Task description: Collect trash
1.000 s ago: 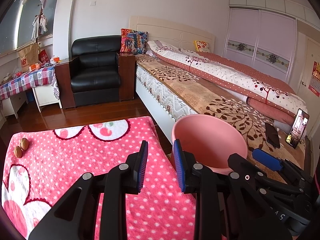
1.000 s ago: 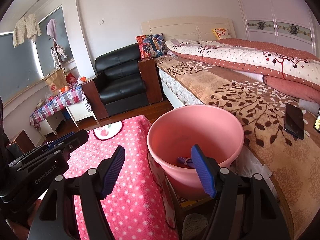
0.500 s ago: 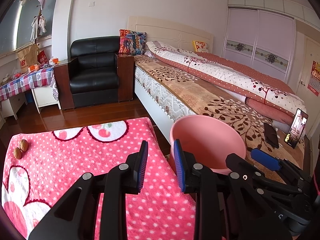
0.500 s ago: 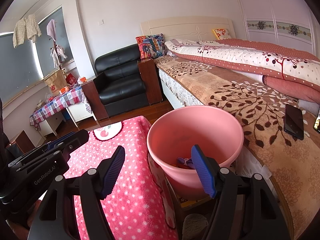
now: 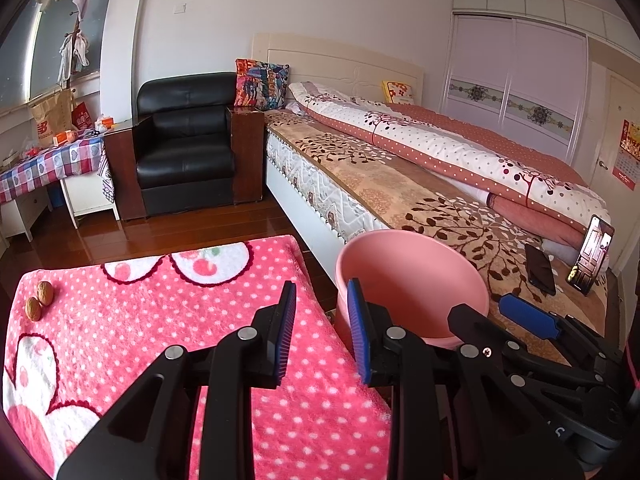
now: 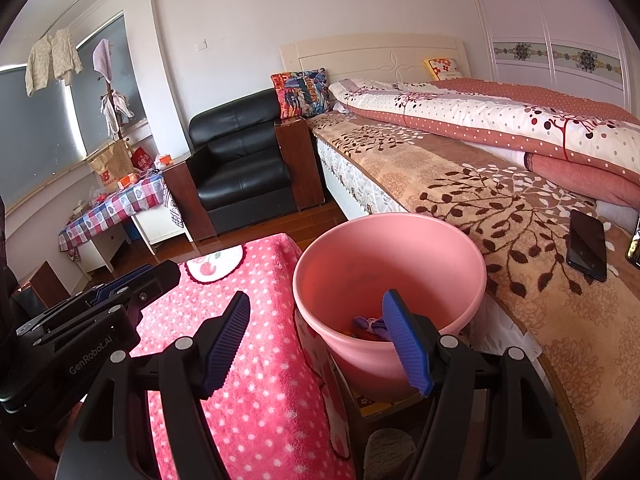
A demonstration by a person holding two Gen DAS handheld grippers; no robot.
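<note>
Trash first: two walnuts (image 5: 39,299) sit side by side, touching, at the far left edge of the pink polka-dot blanket (image 5: 168,320) that covers the worktop, well apart from both grippers. Over to the pink bucket (image 6: 390,240), standing off the worktop's right edge, between it and the bed (image 6: 460,184). Down in its bottom there's a small heap, something purple and something orange-red (image 6: 370,327), partly hidden behind the right gripper's blue pad, so what the pieces are is hard to say. From the left wrist view only the bucket's smooth inner wall (image 5: 416,280) shows; its floor is out of sight.

The left gripper (image 5: 321,332) hovers over the blanket's right edge, fingers set a narrow gap apart, nothing between them. The right gripper (image 6: 320,340) is spread wide and empty, one finger above the blanket, the other in front of the bucket's mouth.

On the bed, a dark phone (image 6: 587,244) lies flat, and a second phone (image 5: 592,254) stands propped beside it, cut off in the right wrist view.
</note>
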